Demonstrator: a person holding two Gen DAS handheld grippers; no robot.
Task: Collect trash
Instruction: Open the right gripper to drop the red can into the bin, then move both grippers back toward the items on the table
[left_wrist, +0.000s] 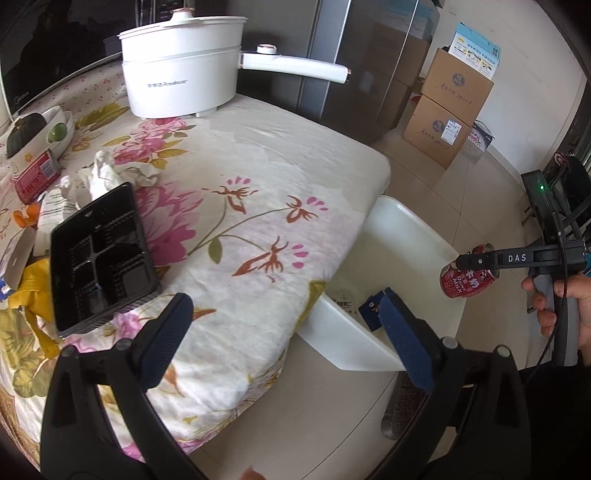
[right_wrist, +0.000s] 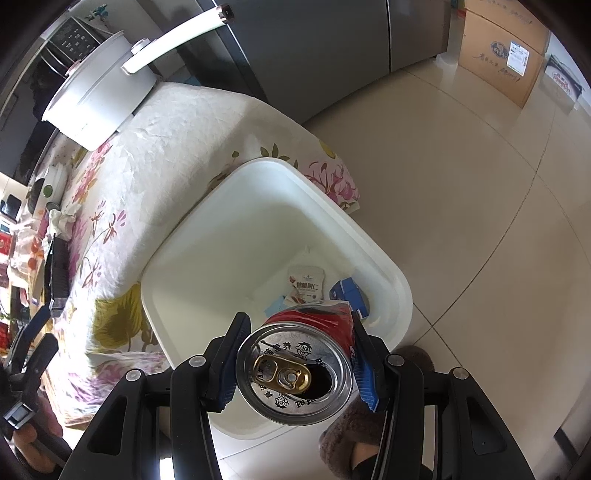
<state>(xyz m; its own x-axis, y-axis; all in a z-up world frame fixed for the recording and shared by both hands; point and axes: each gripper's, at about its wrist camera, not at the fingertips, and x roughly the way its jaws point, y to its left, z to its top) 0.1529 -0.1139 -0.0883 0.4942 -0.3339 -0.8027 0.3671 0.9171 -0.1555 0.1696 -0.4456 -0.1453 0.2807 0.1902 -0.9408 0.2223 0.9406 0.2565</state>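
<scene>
Fingers of the right gripper (right_wrist: 295, 354) clamp a red can (right_wrist: 295, 373) at lower centre, above the white bin (right_wrist: 369, 236). Left gripper (left_wrist: 284, 332) gapes wide, holding nothing. Beyond, at left on the floral tabletop (left_wrist: 258, 155), rests a black tray (left_wrist: 101, 258).
</scene>
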